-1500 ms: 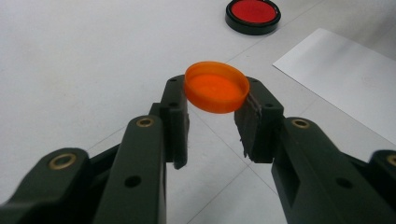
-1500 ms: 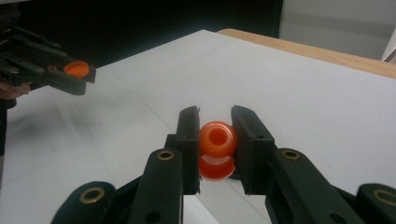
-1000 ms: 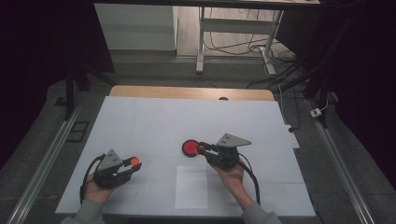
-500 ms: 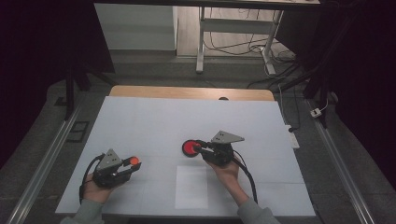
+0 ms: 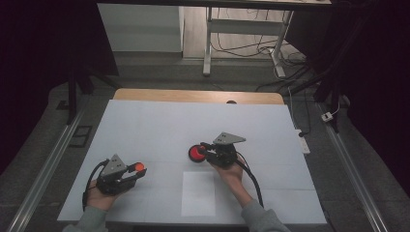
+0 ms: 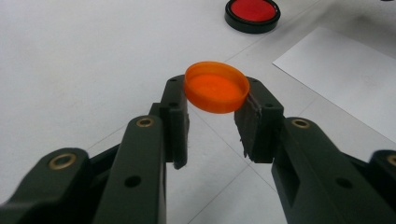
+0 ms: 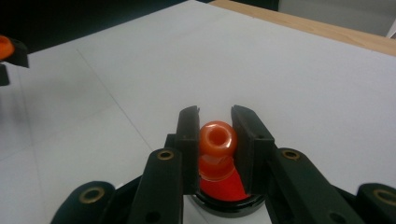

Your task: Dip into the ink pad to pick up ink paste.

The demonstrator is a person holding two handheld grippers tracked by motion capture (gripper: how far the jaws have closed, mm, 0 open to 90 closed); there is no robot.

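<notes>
An orange cap (image 6: pixel 216 87) sits pinched between the pads of my left gripper (image 6: pixel 217 93), held just above the white table. From above, that left gripper (image 5: pixel 137 170) is at the front left with the cap (image 5: pixel 139 166) at its tip. My right gripper (image 7: pixel 215 115) is shut on an orange knob (image 7: pixel 217 139) with a hole in its end. The knob hangs right over a red disc with a black rim (image 7: pixel 224 190). In the high view the right gripper (image 5: pixel 206 149) reaches left over this disc (image 5: pixel 195 153) near the table's middle. The same disc (image 6: pixel 252 11) lies far ahead of the left jaws.
A white sheet of paper (image 5: pixel 198 193) lies flat at the front centre, between the two hands, and shows again as a pale sheet (image 6: pixel 345 70) in the left gripper view. A wooden strip (image 5: pixel 198 95) edges the table's far side. Cables trail from both grippers.
My right gripper has moved a little to the left and down, so its jaws now stand over the red disc. The left gripper and its cap have stayed put.
</notes>
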